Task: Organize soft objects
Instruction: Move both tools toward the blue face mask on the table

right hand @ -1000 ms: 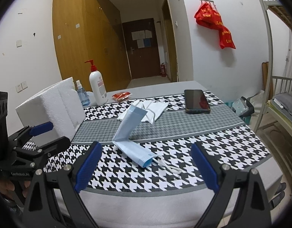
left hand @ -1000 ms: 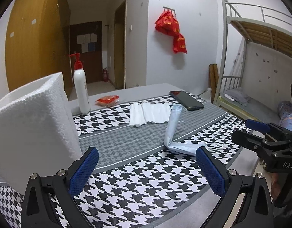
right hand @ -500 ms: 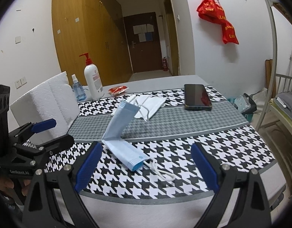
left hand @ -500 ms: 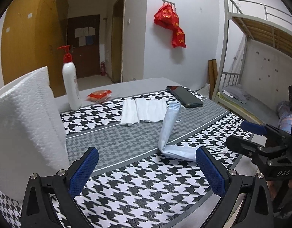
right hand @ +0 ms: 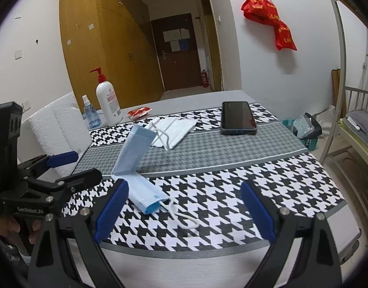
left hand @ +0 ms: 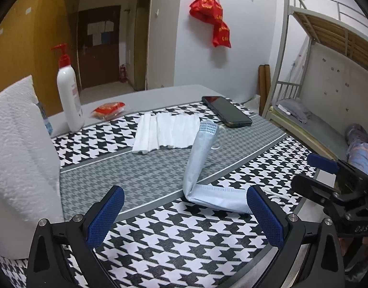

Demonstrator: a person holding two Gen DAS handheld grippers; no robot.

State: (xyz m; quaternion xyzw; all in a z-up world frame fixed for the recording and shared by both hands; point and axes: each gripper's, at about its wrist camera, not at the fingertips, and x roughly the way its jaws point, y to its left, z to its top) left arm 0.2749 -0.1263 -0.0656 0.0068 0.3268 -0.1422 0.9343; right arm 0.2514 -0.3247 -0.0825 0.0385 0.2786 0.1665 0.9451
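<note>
Houndstooth table [left hand: 174,237] holds masks [left hand: 203,170]; both hand-held grippers [left hand: 184,216] [right hand: 184,213] spread wide, empty.

white walls [right hand: 260,72] enclose the room, with a tall wooden wardrobe [right hand: 92,48] on the left, a dark brown door [right hand: 179,52] at the end of the hallway, red bags [right hand: 267,16] hanging from a wall hook, and a metal bunk bed [left hand: 327,55] standing on the right.
</note>
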